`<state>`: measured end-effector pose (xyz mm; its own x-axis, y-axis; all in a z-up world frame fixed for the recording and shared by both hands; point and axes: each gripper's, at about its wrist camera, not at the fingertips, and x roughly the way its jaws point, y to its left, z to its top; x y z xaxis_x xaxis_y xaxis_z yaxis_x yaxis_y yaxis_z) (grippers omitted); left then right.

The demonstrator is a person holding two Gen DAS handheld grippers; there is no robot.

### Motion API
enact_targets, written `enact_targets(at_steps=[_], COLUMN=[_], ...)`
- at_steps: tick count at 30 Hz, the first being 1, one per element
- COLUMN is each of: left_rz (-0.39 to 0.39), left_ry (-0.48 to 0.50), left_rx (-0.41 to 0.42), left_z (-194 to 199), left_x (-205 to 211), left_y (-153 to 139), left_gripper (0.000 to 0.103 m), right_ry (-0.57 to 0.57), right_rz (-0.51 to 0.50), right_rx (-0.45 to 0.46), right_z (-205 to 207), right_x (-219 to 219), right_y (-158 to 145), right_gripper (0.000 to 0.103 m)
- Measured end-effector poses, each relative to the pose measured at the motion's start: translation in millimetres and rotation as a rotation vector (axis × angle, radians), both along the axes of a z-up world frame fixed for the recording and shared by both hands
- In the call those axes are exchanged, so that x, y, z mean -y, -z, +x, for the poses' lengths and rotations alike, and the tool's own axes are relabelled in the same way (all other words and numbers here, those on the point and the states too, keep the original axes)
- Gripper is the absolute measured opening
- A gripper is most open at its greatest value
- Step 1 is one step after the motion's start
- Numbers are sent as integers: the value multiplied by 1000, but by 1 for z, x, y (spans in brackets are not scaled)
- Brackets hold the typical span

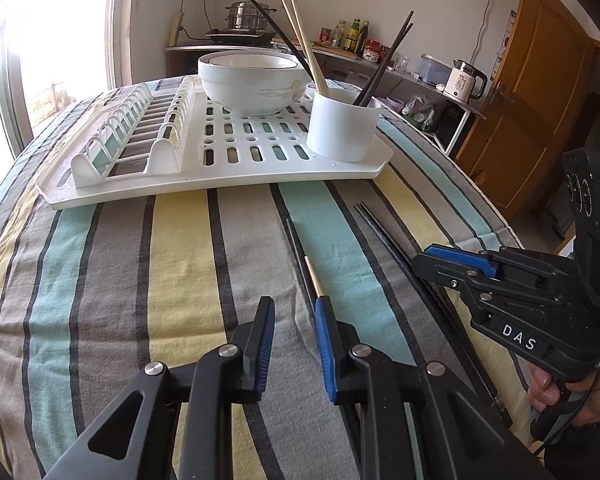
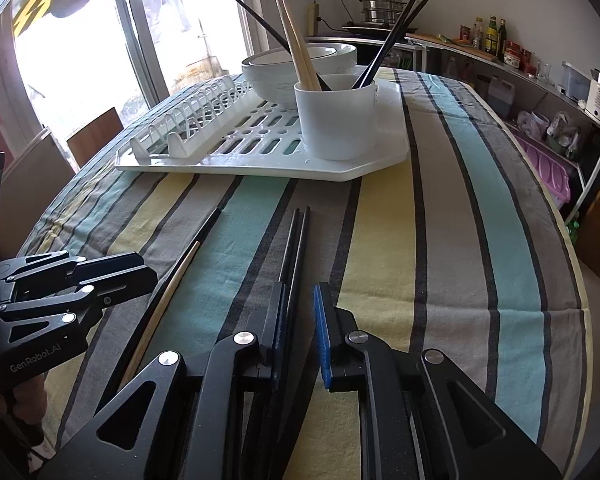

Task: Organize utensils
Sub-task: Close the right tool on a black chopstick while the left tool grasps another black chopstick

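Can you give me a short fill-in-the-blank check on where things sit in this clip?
1. The white cup holding chopsticks stands on the white ____.
2. The stacked bowls sit ____ the cup on that rack.
3. The loose black chopsticks lie on the ____ tablecloth.
4. Between the left tool pads there is ____.

Missing words: drying rack; behind; striped; nothing
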<state>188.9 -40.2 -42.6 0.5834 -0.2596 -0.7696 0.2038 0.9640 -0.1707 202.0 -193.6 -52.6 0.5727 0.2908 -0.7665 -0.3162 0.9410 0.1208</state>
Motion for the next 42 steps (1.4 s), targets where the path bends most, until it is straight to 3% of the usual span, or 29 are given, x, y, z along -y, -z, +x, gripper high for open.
enact_targets(at_steps=[13,23,27,36,42], left_rz=[59,72,152,111,64], left_ry=[7,-39,-56,-97,-90], left_rx=[-11,-32,-15,-29,-47], left_z=[11,52,61,44,35], left_x=[9,15,17,-20,-13], left_y=[2,0,5,4,4], left_gripper=[29,29,29,29,29], right_ry=[-3,6,11,40,45], right_rz=[-36,-30,-28,-25,-51], right_rx=[-10,-11,-13,-17,-23], right_z=[3,2,3,6,16], right_x=[-2,1,3,17,11], right_y=[2,2,2,2,2], right_gripper=[14,14,14,14,14])
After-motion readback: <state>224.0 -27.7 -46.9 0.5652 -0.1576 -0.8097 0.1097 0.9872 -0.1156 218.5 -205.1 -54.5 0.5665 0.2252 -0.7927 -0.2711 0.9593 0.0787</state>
